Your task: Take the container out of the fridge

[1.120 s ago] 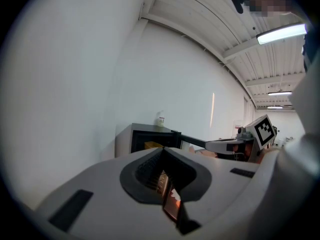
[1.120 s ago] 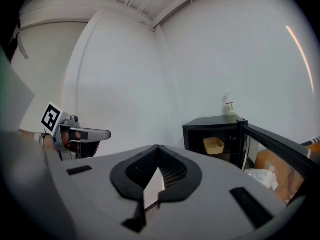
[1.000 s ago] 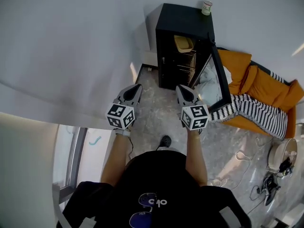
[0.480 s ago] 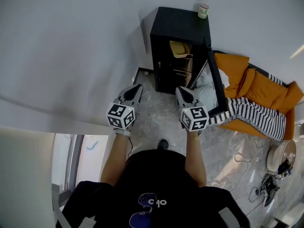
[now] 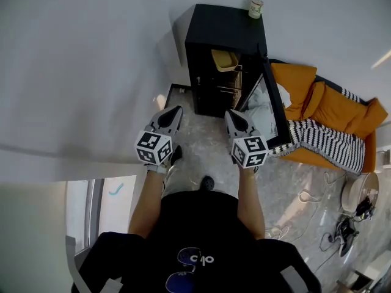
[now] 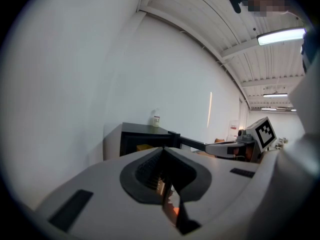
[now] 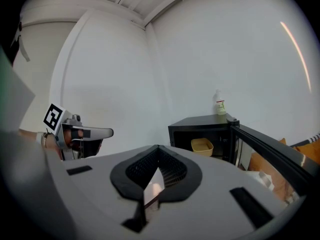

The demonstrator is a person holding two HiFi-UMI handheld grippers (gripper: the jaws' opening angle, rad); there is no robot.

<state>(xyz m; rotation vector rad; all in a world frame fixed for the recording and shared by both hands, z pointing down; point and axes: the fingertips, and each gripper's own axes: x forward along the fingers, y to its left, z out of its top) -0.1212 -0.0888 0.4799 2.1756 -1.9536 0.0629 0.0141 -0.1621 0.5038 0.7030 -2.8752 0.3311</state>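
The yellow container (image 5: 225, 60) sits on the top shelf inside the black fridge (image 5: 220, 26), close to the front. The fridge door (image 5: 273, 99) is swung wide open to the right. A small bottle (image 5: 256, 8) stands on top of the fridge. The fridge stands on the floor (image 5: 208, 154) by the white wall (image 5: 91, 54). Just past the open door are orange cushions (image 5: 333, 105) with a striped blanket (image 5: 327, 144) in front of them. The person stands well apart from the fridge. The left hand-held gripper (image 5: 176, 111) points toward the fridge, its jaws closed together with nothing between them. The right hand-held gripper (image 5: 230, 113) is closed the same way and is empty too. The two are side by side with a gap between them, and neither one touches the fridge or the container
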